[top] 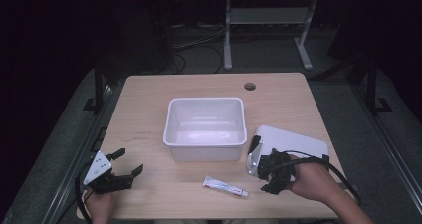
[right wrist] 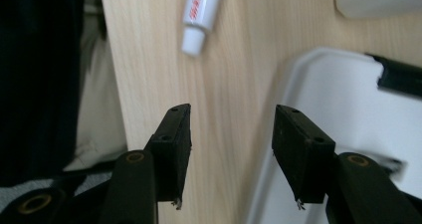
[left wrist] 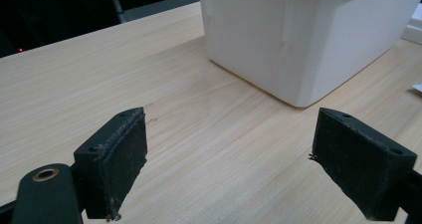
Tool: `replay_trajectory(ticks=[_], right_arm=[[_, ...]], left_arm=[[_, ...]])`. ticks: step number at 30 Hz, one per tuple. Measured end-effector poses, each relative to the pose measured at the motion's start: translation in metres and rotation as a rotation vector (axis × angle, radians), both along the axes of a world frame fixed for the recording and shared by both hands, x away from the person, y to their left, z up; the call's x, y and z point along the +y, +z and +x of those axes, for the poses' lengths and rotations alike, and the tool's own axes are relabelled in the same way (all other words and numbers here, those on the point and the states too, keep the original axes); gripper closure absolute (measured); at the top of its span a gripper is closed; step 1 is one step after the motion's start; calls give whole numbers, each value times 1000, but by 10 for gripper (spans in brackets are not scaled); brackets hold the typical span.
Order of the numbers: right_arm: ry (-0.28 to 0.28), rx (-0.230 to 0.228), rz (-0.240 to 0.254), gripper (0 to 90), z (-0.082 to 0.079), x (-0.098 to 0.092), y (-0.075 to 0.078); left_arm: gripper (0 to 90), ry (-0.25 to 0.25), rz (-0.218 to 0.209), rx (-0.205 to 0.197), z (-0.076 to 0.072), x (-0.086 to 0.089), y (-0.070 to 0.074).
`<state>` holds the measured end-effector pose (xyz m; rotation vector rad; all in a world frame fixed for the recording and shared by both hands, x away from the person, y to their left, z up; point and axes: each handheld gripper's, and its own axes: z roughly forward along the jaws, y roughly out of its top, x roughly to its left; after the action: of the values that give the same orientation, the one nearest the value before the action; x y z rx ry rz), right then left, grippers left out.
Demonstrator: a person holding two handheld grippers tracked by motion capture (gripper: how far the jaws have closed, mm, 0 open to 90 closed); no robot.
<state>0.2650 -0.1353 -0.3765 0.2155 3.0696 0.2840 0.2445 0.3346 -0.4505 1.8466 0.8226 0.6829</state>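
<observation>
Toothpaste tube (top: 225, 186) lies flat on the tabletop (top: 149, 114) just left of my right tool (top: 272, 180), long axis pointing toward it; both tools are open and empty, my left tool (top: 124, 167) well apart.

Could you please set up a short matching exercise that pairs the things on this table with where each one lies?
Things:
1. white bin
2. toothpaste tube
3. white lid
4. left gripper

Places:
A. near the table's left front corner, jaws open
B. flat on the table at the right, under the right gripper
C. middle of the table, open side up
D. on the wood in front of the bin, lying flat

Pairs: 1-C, 2-D, 3-B, 4-A
</observation>
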Motion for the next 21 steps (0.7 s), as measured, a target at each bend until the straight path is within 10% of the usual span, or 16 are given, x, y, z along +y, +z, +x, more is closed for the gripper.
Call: replay_trajectory(ticks=[21], right_arm=[[42, 12, 19, 473, -1, 36, -6]], left_arm=[[135, -1, 0, -1, 0, 0, 0]])
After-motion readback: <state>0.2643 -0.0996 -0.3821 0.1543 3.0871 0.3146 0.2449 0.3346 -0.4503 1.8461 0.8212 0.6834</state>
